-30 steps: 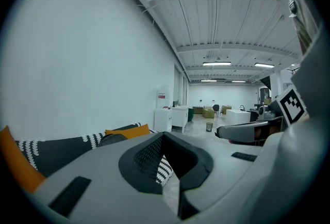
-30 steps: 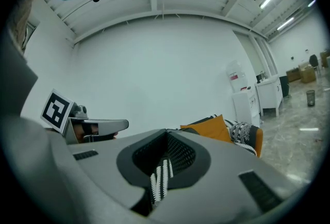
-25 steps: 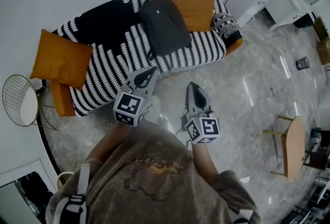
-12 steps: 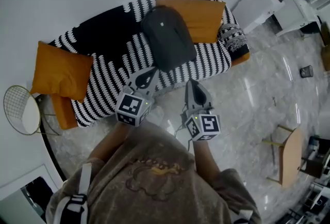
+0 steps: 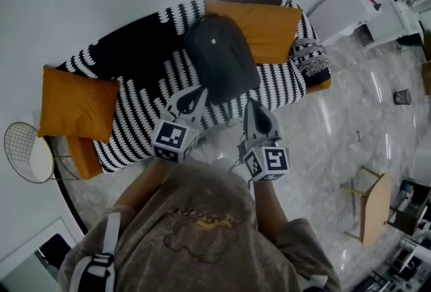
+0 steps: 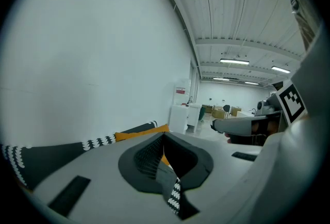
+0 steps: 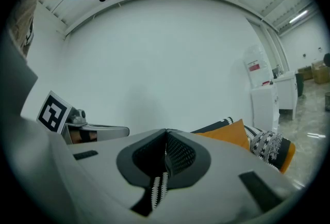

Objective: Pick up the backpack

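A dark grey backpack [image 5: 221,58] lies on a black-and-white striped sofa [image 5: 141,92], leaning against an orange cushion [image 5: 266,27]. My left gripper [image 5: 199,92] is shut and empty, its tip just short of the backpack's near edge, over the sofa's front. My right gripper [image 5: 250,106] is also shut and empty, beside the left one, at the sofa's front edge below the backpack. In the left gripper view the shut jaws frame a slice of striped fabric and orange cushion [image 6: 140,134]. The right gripper view shows the orange cushion [image 7: 224,132] past its shut jaws.
A second orange cushion [image 5: 75,103] sits at the sofa's left end, a patterned pillow [image 5: 311,55] at its right end. A round wire side table [image 5: 27,153] stands left of the sofa. A wooden stool [image 5: 369,206] stands on the marble floor at right, white cabinets [image 5: 350,1] behind.
Both grippers and the person have moved toward the sofa; the backpack now lies closer to the gripper tips. Both stayed shut.
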Demonstrator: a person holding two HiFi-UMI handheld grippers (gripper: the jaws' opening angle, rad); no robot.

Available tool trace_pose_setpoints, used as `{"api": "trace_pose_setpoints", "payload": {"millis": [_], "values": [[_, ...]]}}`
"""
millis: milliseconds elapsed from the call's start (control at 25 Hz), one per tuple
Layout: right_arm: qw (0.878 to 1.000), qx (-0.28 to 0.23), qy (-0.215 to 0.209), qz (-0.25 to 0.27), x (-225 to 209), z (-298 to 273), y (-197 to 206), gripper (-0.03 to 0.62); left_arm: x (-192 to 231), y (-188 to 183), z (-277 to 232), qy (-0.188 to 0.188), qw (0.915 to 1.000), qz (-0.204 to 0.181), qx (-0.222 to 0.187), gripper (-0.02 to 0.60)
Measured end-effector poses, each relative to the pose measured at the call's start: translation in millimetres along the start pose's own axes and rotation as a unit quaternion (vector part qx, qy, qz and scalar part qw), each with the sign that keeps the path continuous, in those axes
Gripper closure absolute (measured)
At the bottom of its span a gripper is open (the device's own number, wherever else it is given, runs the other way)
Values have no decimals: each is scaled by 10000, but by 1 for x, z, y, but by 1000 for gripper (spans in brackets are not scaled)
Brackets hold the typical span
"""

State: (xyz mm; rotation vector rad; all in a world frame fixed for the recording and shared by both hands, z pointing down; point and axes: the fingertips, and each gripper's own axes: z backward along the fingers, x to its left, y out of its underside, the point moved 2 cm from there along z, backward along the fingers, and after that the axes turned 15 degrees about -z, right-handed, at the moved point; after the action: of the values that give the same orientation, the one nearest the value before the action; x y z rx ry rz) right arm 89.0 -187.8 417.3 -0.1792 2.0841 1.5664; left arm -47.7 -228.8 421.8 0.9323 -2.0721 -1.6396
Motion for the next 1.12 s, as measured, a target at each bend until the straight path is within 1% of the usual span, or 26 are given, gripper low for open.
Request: {"api": "trace_pose_setpoints", "payload": {"millis": [40, 80, 120, 160, 200, 240, 280, 480, 720, 920, 1120], "values": [[10000, -11, 10, 17, -3, -6, -2, 592, 3, 1, -6, 17, 10000, 52, 14, 565], [10000, -11, 21, 25, -6, -12, -3, 561, 5, 1, -11, 27, 9999, 130, 5, 527], [10000, 3, 34, 12, -9, -19, -4, 418, 9, 0, -16, 3, 9997, 226, -23, 476], [10000, 17, 47, -15, -11, -24, -5, 315, 13, -1, -21, -62, 9994, 322, -61, 351], [10000, 25, 59, -35, -14, -29, -6, 293, 17, -1, -25, -149, 9991, 392, -93, 272], [10000, 34, 63, -39, -17, -33, -8, 274, 21, 0, -29, -231, 9988, 428, -102, 212], [10000, 57, 49, -34, -19, -38, -9, 263, 23, 1, -33, -292, 9986, 443, -81, 170], [9994, 307, -122, -89, -36, -68, -12, 260, 34, 10, -59, -422, 9975, 537, 169, 141], [9967, 754, -299, -91, -65, -118, -7, 261, 51, 33, -98, -635, 9933, 800, 547, 138], [9932, 1132, -263, -55, -106, -167, 14, 261, 67, 76, -138, -819, 9854, 1102, 1011, 138], [9890, 1471, -118, -36, -154, -218, 45, 261, 77, 137, -181, -976, 9730, 1402, 1551, 138]]}}
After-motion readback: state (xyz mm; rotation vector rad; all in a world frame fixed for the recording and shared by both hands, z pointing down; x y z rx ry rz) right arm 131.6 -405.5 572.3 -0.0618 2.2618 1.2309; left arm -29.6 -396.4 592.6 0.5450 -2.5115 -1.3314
